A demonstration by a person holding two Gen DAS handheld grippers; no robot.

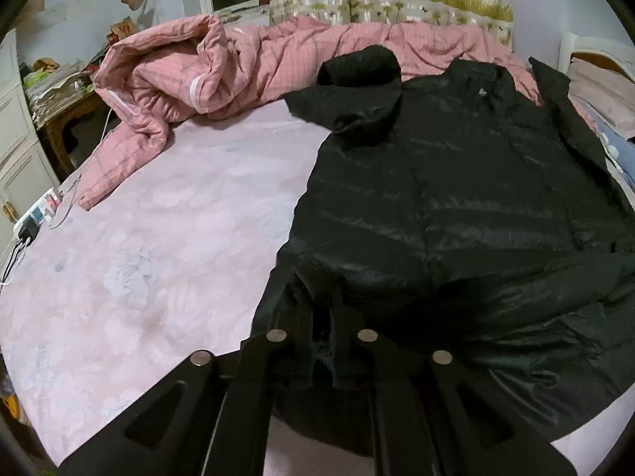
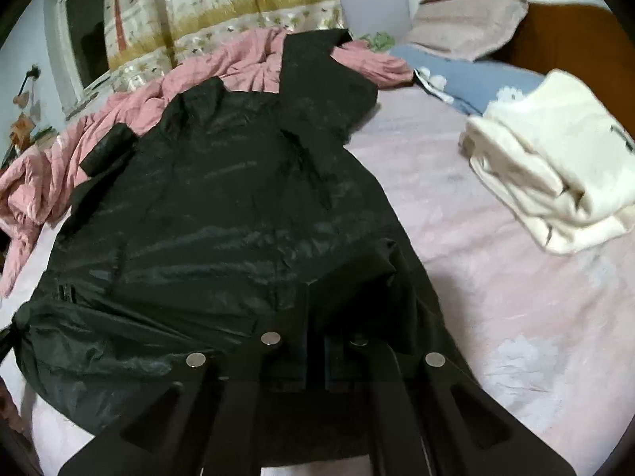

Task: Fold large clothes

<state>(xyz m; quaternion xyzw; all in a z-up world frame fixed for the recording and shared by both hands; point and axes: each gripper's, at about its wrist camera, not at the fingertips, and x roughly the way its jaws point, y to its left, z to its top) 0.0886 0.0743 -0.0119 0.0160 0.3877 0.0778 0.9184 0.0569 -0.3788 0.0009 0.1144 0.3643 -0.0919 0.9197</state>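
Note:
A large black shiny jacket [image 1: 456, 198] lies spread on the pink bed sheet [image 1: 158, 238], collar at the far end and hem toward me. One sleeve [image 1: 357, 91] is bent back over its chest. The other sleeve [image 2: 317, 67] reaches away onto the quilt. My left gripper [image 1: 319, 283] is shut on the jacket's near hem at its left corner, with fabric bunched between the fingers. My right gripper [image 2: 315, 289] is shut on the hem of the jacket [image 2: 218, 198] at its right corner. The hem sags in a fold between the two grips.
A crumpled pink checked quilt [image 1: 178, 79] lies along the far side of the bed. A folded cream garment [image 2: 555, 166] and a blue pillow [image 2: 476, 83] are to the right. A power strip [image 1: 35, 218] with cables sits at the bed's left edge, beside a cluttered side table [image 1: 59, 91].

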